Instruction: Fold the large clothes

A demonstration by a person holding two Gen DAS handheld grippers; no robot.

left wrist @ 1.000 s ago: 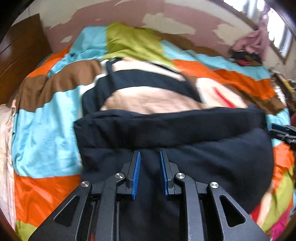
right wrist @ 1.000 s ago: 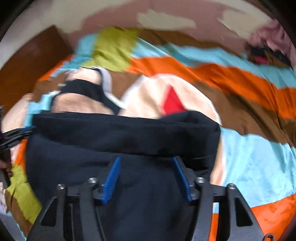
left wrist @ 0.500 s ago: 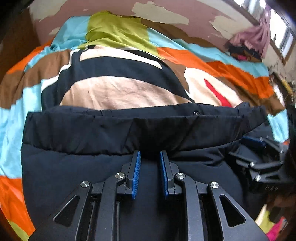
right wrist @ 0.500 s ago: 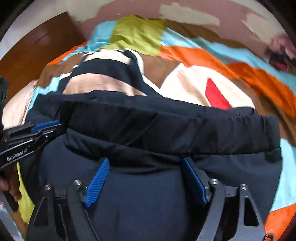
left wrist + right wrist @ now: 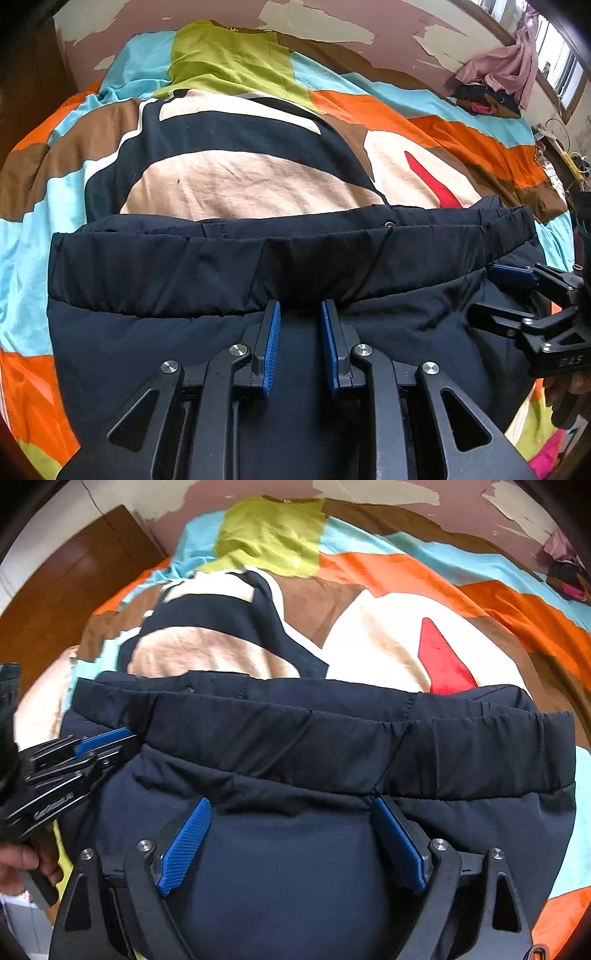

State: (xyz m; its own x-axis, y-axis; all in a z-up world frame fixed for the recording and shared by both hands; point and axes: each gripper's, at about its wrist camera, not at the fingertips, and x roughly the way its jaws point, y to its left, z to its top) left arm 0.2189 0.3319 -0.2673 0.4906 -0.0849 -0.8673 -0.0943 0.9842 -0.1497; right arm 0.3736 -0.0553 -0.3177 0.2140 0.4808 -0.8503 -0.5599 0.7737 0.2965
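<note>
A dark navy padded garment (image 5: 207, 325) lies on the bed with its elastic hem band (image 5: 258, 266) folded across the far edge; it also fills the right wrist view (image 5: 295, 867). My left gripper (image 5: 298, 308) hovers over the garment near the band, its blue pads a narrow gap apart and nothing between them. My right gripper (image 5: 291, 805) is wide open over the same garment, just short of the band. Each gripper shows in the other's view: the right one (image 5: 524, 295) at the right edge, the left one (image 5: 74, 760) at the left edge.
A patchwork bedspread (image 5: 424, 122) in orange, blue, brown and green covers the bed. A navy and beige garment (image 5: 236, 173) lies beyond the padded one. A wooden headboard (image 5: 62, 602) stands at the left, a peeling pink wall (image 5: 332, 29) behind, and clothes (image 5: 495, 85) are piled far right.
Both grippers have moved in closer over the navy garment and toward each other. The right gripper has opened wider. The garment's band now lies flat and spread.
</note>
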